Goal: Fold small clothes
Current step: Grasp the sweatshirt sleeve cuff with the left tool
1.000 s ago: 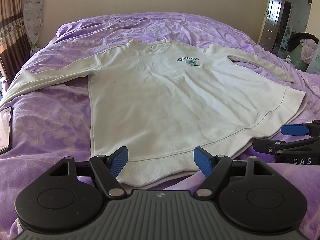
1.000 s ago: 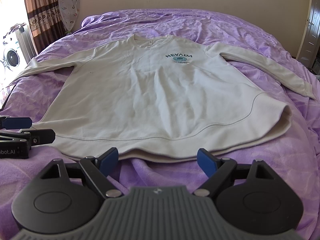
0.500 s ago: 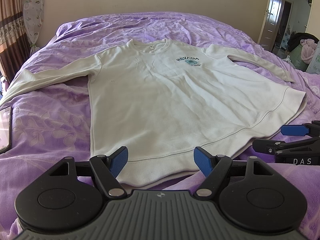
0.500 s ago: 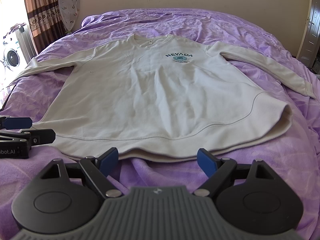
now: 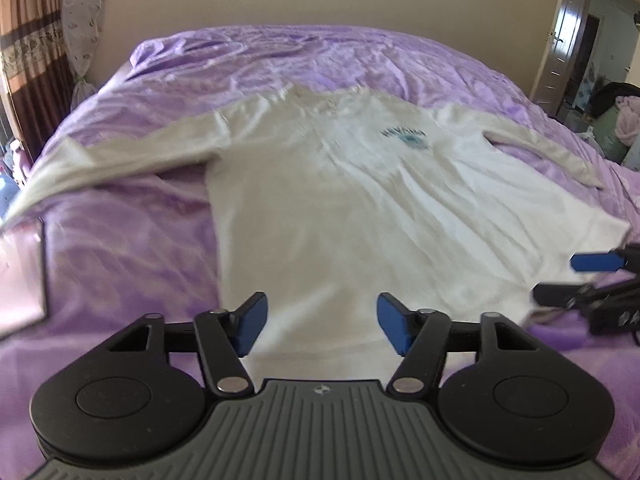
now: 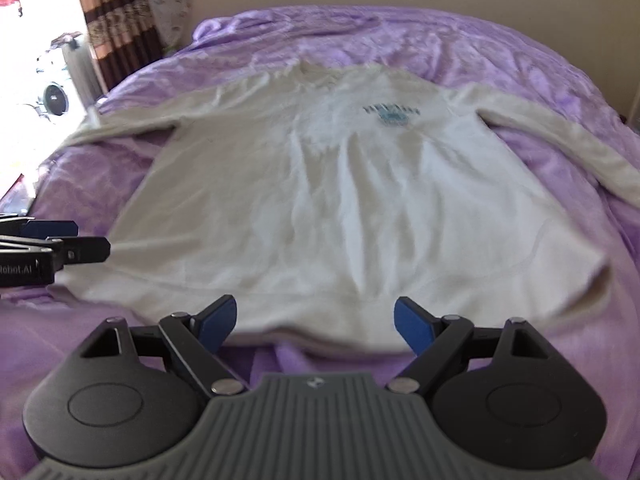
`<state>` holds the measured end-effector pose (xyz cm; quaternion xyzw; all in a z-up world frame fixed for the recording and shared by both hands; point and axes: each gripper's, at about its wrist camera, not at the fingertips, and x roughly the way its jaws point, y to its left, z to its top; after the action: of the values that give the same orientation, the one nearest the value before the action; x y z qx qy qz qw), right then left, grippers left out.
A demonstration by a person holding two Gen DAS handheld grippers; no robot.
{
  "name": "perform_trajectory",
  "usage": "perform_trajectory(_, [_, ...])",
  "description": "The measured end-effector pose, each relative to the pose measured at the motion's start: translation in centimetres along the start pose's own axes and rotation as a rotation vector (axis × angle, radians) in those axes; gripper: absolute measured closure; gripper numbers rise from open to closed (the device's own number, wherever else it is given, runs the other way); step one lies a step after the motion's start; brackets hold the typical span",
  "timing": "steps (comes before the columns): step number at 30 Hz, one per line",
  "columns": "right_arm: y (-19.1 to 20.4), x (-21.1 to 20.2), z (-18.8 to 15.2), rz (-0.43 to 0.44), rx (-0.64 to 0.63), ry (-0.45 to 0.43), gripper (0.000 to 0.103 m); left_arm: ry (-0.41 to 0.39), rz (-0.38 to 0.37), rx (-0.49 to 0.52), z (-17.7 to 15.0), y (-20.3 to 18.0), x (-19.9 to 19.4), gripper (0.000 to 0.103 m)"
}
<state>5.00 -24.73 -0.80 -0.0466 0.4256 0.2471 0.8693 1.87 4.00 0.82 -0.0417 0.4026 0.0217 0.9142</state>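
Sweatshirt (image 5: 360, 208), cream, long-sleeved, spread flat across the purple bedspread (image 5: 120, 248), filling mid-frame in both views. Left gripper (image 5: 322, 322) and right gripper (image 6: 315, 322): jaws wide apart, empty, over its bottom hem.

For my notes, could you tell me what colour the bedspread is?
Purple, with a faint pattern; the bedspread shows best in the right wrist view.

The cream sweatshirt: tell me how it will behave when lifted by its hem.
The sweatshirt lies wrinkled and flat on the bedspread, so it is probably floppy and will drape. Its spread sleeves would likely trail. It looks unlikely to slip.
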Motion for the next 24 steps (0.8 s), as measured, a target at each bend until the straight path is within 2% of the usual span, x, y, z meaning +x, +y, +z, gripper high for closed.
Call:
perform_trajectory(3, [-0.8, -0.4, 2.9, 0.011, -0.034, -0.054, 0.021, -0.014, 0.015, -0.038, 2.5, 2.8, -0.6, 0.036])
perform_trajectory(6, [-1.4, -0.2, 6.0, -0.028, -0.066, -0.111, 0.021, -0.026, 0.055, -0.102, 5.3, 6.6, -0.8, 0.039])
perform_trajectory(9, [-2.5, 1.0, 9.4, -0.032, -0.053, -0.144, 0.024, -0.05, 0.105, -0.184, 8.0, 11.5, -1.0, 0.04])
perform_trajectory(11, [-3.4, 2.1, 11.1, -0.016, -0.033, -0.162, 0.03, -0.058, 0.144, -0.24, 9.3, 14.9, -0.9, 0.04])
perform_trajectory(13, [-3.9, 3.6, 12.3, -0.024, -0.019, -0.169, 0.031, -0.044, 0.179, -0.297, 10.2, 18.4, -0.6, 0.04])
perform_trajectory(18, [-5.2, 8.1, 13.8, -0.047, 0.039, -0.171, 0.031, -0.007, 0.259, -0.504, 10.0, 26.7, 0.6, 0.04])
perform_trajectory(22, [-6.0, 11.3, 14.6, -0.021, 0.083, -0.118, 0.031, 0.011, 0.22, -0.742, 7.4, 33.5, 2.0, 0.04])
perform_trajectory(24, [-6.3, 12.5, 15.0, -0.015, 0.107, -0.101, 0.033, 0.025, 0.195, -0.829, 5.8, 36.1, 2.9, 0.04])
